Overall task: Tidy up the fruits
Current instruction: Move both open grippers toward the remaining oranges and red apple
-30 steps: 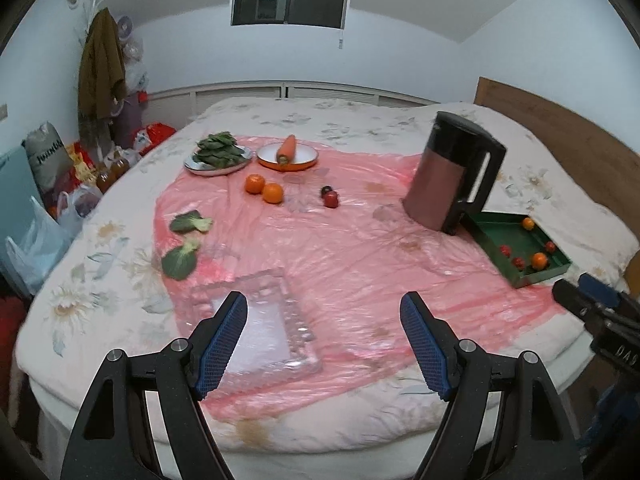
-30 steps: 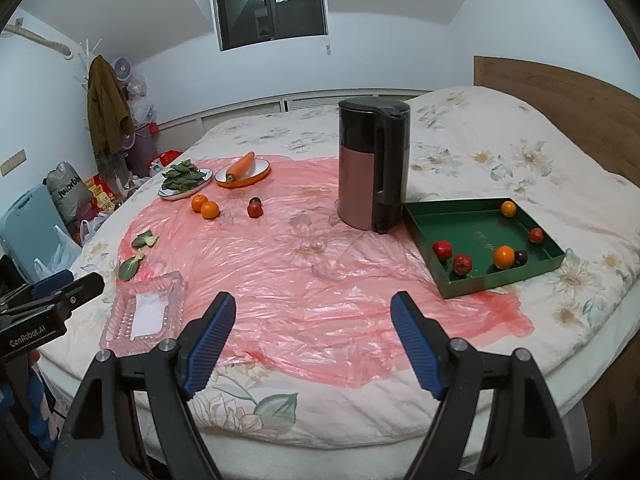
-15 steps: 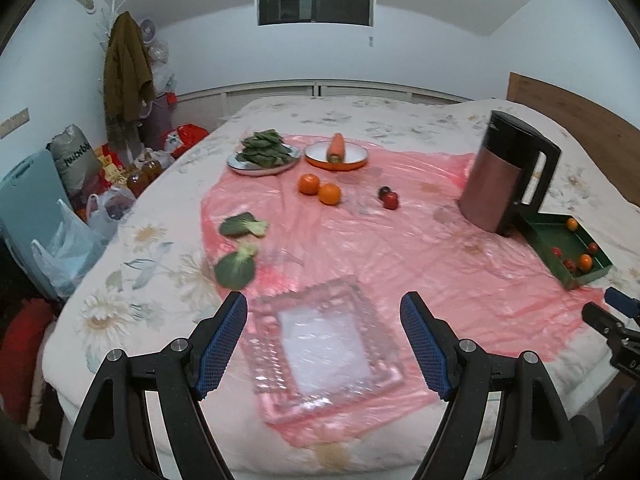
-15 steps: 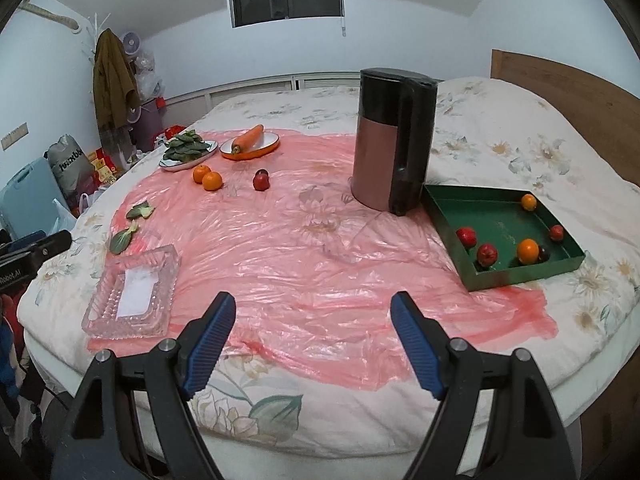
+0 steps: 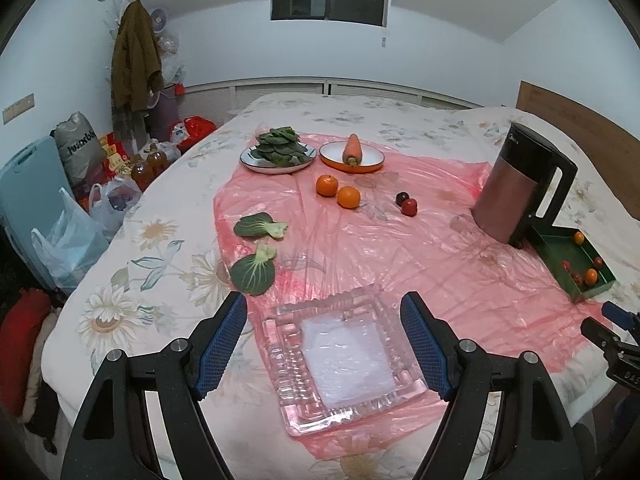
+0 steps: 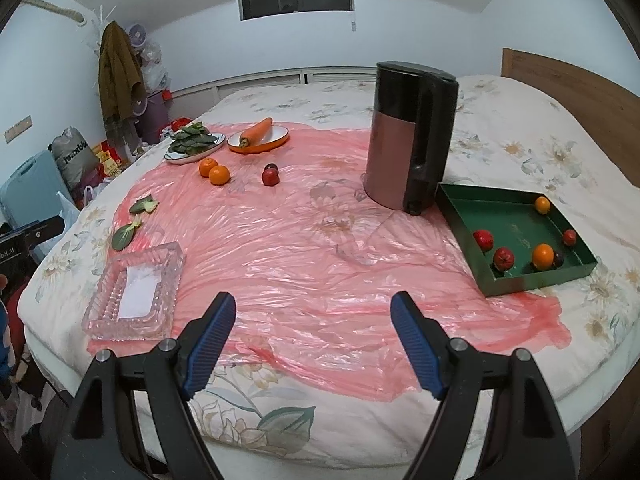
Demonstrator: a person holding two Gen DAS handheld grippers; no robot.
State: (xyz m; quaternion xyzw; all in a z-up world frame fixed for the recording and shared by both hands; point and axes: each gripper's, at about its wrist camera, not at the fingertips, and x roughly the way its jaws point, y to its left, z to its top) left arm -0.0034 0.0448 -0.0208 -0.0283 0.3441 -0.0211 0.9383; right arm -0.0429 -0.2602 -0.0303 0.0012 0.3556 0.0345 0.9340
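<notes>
Both tools hanging released over the fruit-strewn bed

The left tool point(image 5: 324, 344) is hovering with jaws spread above the clear square glass dish point(image 5: 344, 360); the right tool point(image 6: 312, 344) is gaping over the pink plastic sheet point(image 6: 304, 248). Two round oranges point(image 5: 338, 192) are lying loose, more fruit sitting inside the green rectangular tray point(image 6: 516, 240) beside the tall copper-and-black kettle point(image 6: 408, 136).
</notes>
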